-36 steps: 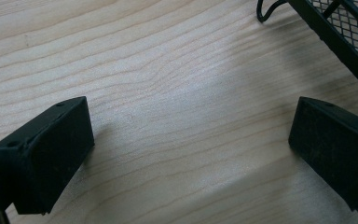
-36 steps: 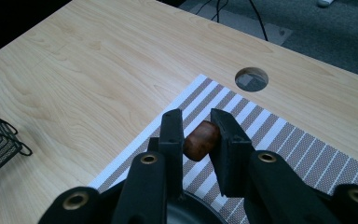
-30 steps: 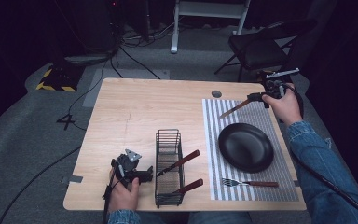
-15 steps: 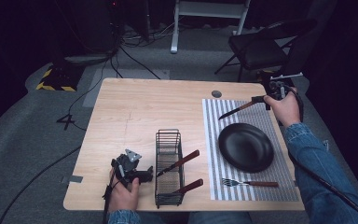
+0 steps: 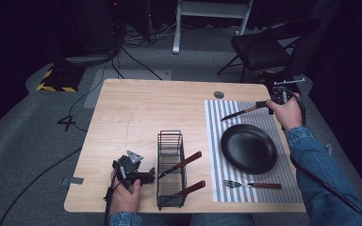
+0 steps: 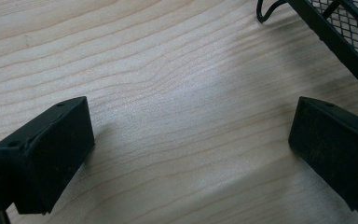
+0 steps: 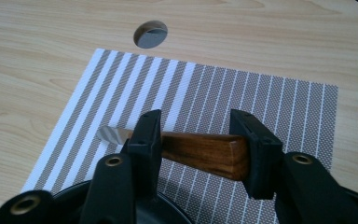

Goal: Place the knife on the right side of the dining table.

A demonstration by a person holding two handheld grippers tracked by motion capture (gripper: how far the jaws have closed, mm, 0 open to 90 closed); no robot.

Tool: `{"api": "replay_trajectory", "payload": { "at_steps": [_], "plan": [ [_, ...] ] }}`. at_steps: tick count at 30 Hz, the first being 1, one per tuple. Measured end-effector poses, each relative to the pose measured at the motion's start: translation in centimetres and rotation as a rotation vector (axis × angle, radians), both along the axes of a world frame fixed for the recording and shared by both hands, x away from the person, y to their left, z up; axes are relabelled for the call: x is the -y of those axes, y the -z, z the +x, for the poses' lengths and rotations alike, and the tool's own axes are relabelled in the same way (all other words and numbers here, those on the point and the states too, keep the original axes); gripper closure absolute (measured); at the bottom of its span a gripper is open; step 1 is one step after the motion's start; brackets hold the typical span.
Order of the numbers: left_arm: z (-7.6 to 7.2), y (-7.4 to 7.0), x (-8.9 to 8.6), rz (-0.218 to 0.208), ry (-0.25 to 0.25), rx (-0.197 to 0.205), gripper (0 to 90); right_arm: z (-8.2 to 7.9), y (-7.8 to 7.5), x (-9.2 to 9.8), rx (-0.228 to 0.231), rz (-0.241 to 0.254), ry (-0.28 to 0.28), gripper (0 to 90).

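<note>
A knife [image 5: 243,111] with a wooden handle [image 7: 200,150] lies slanted on the striped placemat [image 5: 215,141], just beyond the black plate [image 5: 248,148]. My right gripper [image 7: 196,140] stands around the handle. Its jaws have just been opening, and the handle sits loosely between them on the mat. In the high view the right gripper [image 5: 270,104] is at the mat's far right corner. My left gripper [image 6: 191,154] is open over bare wood, and in the high view the left gripper [image 5: 147,177] rests beside the black wire rack [image 5: 171,141].
Two wooden-handled utensils [image 5: 183,163] stick out of the rack toward the right. A fork [image 5: 252,184] lies on the mat in front of the plate. A round cable hole [image 7: 150,33] sits past the mat. A folding chair [image 5: 268,42] stands behind the table.
The right hand has sunk with the knife down onto the mat, and its jaws have spread apart from the handle. The left hand has stayed still.
</note>
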State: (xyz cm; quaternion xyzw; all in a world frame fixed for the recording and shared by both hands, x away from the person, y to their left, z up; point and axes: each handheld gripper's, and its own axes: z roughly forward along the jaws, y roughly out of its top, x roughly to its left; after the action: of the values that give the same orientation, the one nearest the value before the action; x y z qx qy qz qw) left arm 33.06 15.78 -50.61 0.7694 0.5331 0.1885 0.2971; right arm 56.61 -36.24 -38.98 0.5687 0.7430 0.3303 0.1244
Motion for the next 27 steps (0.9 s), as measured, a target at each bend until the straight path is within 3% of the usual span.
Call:
{"api": "replay_trajectory", "payload": {
  "at_steps": [18, 27],
  "plan": [
    [0.0, 0.0, 0.0, -0.001, 0.0, 0.0, 0.1, 0.2, 3.7, 1.7, -0.082, 0.037, 0.117, 41.6],
    [0.0, 0.0, 0.0, 0.0, 0.0, 0.0, 0.1, 0.2, 4.7, 2.0, -0.092, 0.035, 0.148, 39.0]
  ]
}}
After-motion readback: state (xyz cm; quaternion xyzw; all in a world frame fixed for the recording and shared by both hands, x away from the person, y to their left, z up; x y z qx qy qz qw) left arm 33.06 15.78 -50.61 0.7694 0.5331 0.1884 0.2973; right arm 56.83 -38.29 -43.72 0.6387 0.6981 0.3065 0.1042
